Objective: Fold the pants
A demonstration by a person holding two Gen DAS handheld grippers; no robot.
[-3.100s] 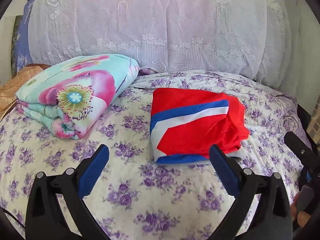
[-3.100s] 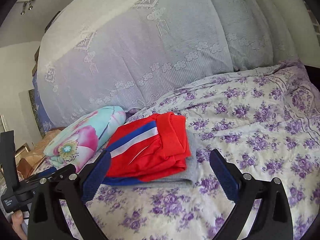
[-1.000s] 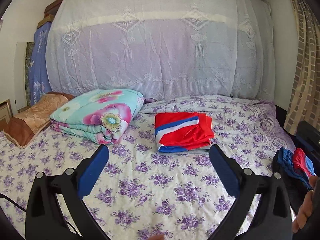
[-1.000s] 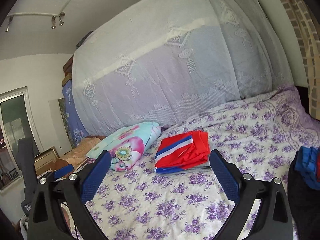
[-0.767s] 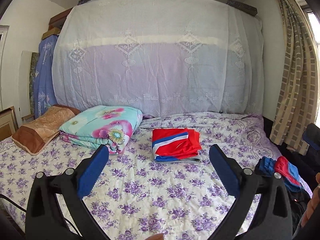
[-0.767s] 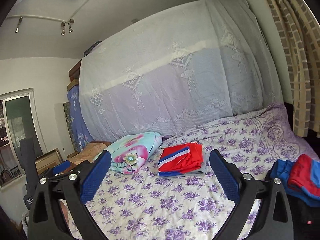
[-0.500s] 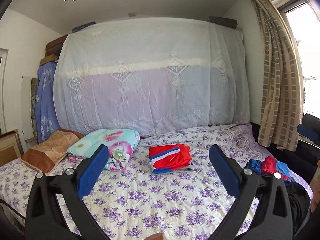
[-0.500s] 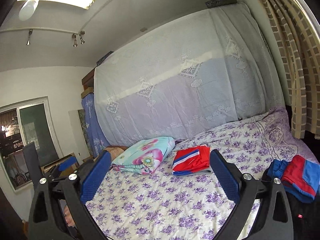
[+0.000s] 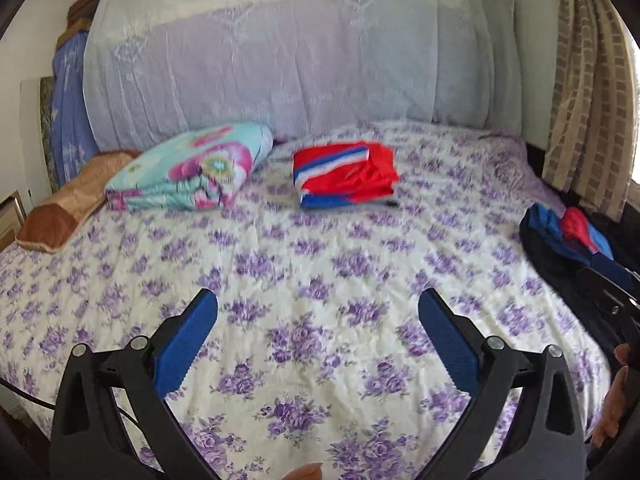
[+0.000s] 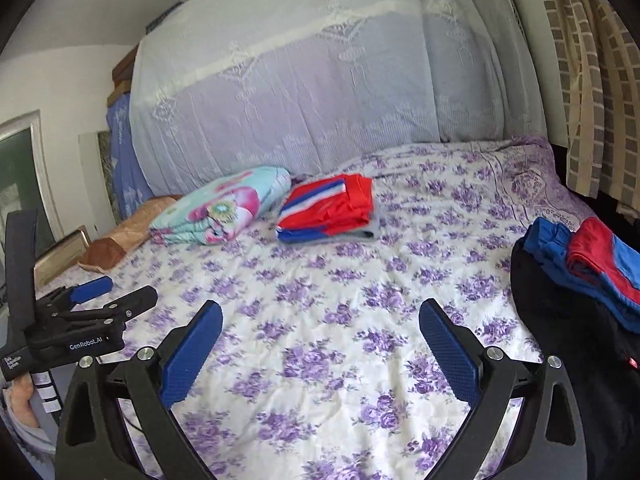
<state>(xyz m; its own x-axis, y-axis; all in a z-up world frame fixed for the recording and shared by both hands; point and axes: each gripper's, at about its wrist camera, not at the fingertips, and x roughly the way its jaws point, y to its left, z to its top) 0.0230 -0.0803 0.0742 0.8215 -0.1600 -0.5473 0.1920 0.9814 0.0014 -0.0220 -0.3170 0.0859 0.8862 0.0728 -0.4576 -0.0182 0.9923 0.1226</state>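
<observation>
Left wrist view: the left gripper (image 9: pixel 318 312) is hovering over the near part of the bed (image 9: pixel 320 280), blue pads spread wide apart with nothing between them. Folded red, white and blue pants (image 9: pixel 344 176) are lying toward the far edge of the bed, just beside a folded floral quilt (image 9: pixel 188 168) on their left; a brown pillow (image 9: pixel 68 204) is sitting at the far left edge. An unfolded blue-and-red garment (image 9: pixel 568 228) is resting on a dark pile (image 9: pixel 560 264) at the bed's right edge. Right wrist view: the right gripper (image 10: pixel 320 316) is also hanging above the near bed (image 10: pixel 320 300), fingers apart and empty — folded pants (image 10: pixel 328 208) far off, near the far edge, beside the quilt (image 10: pixel 224 204). The blue-and-red garment (image 10: pixel 588 264) is lying at the right edge on the dark pile (image 10: pixel 580 340). The left gripper (image 10: pixel 96 296) is showing at the left edge of the bed, seen side-on.
</observation>
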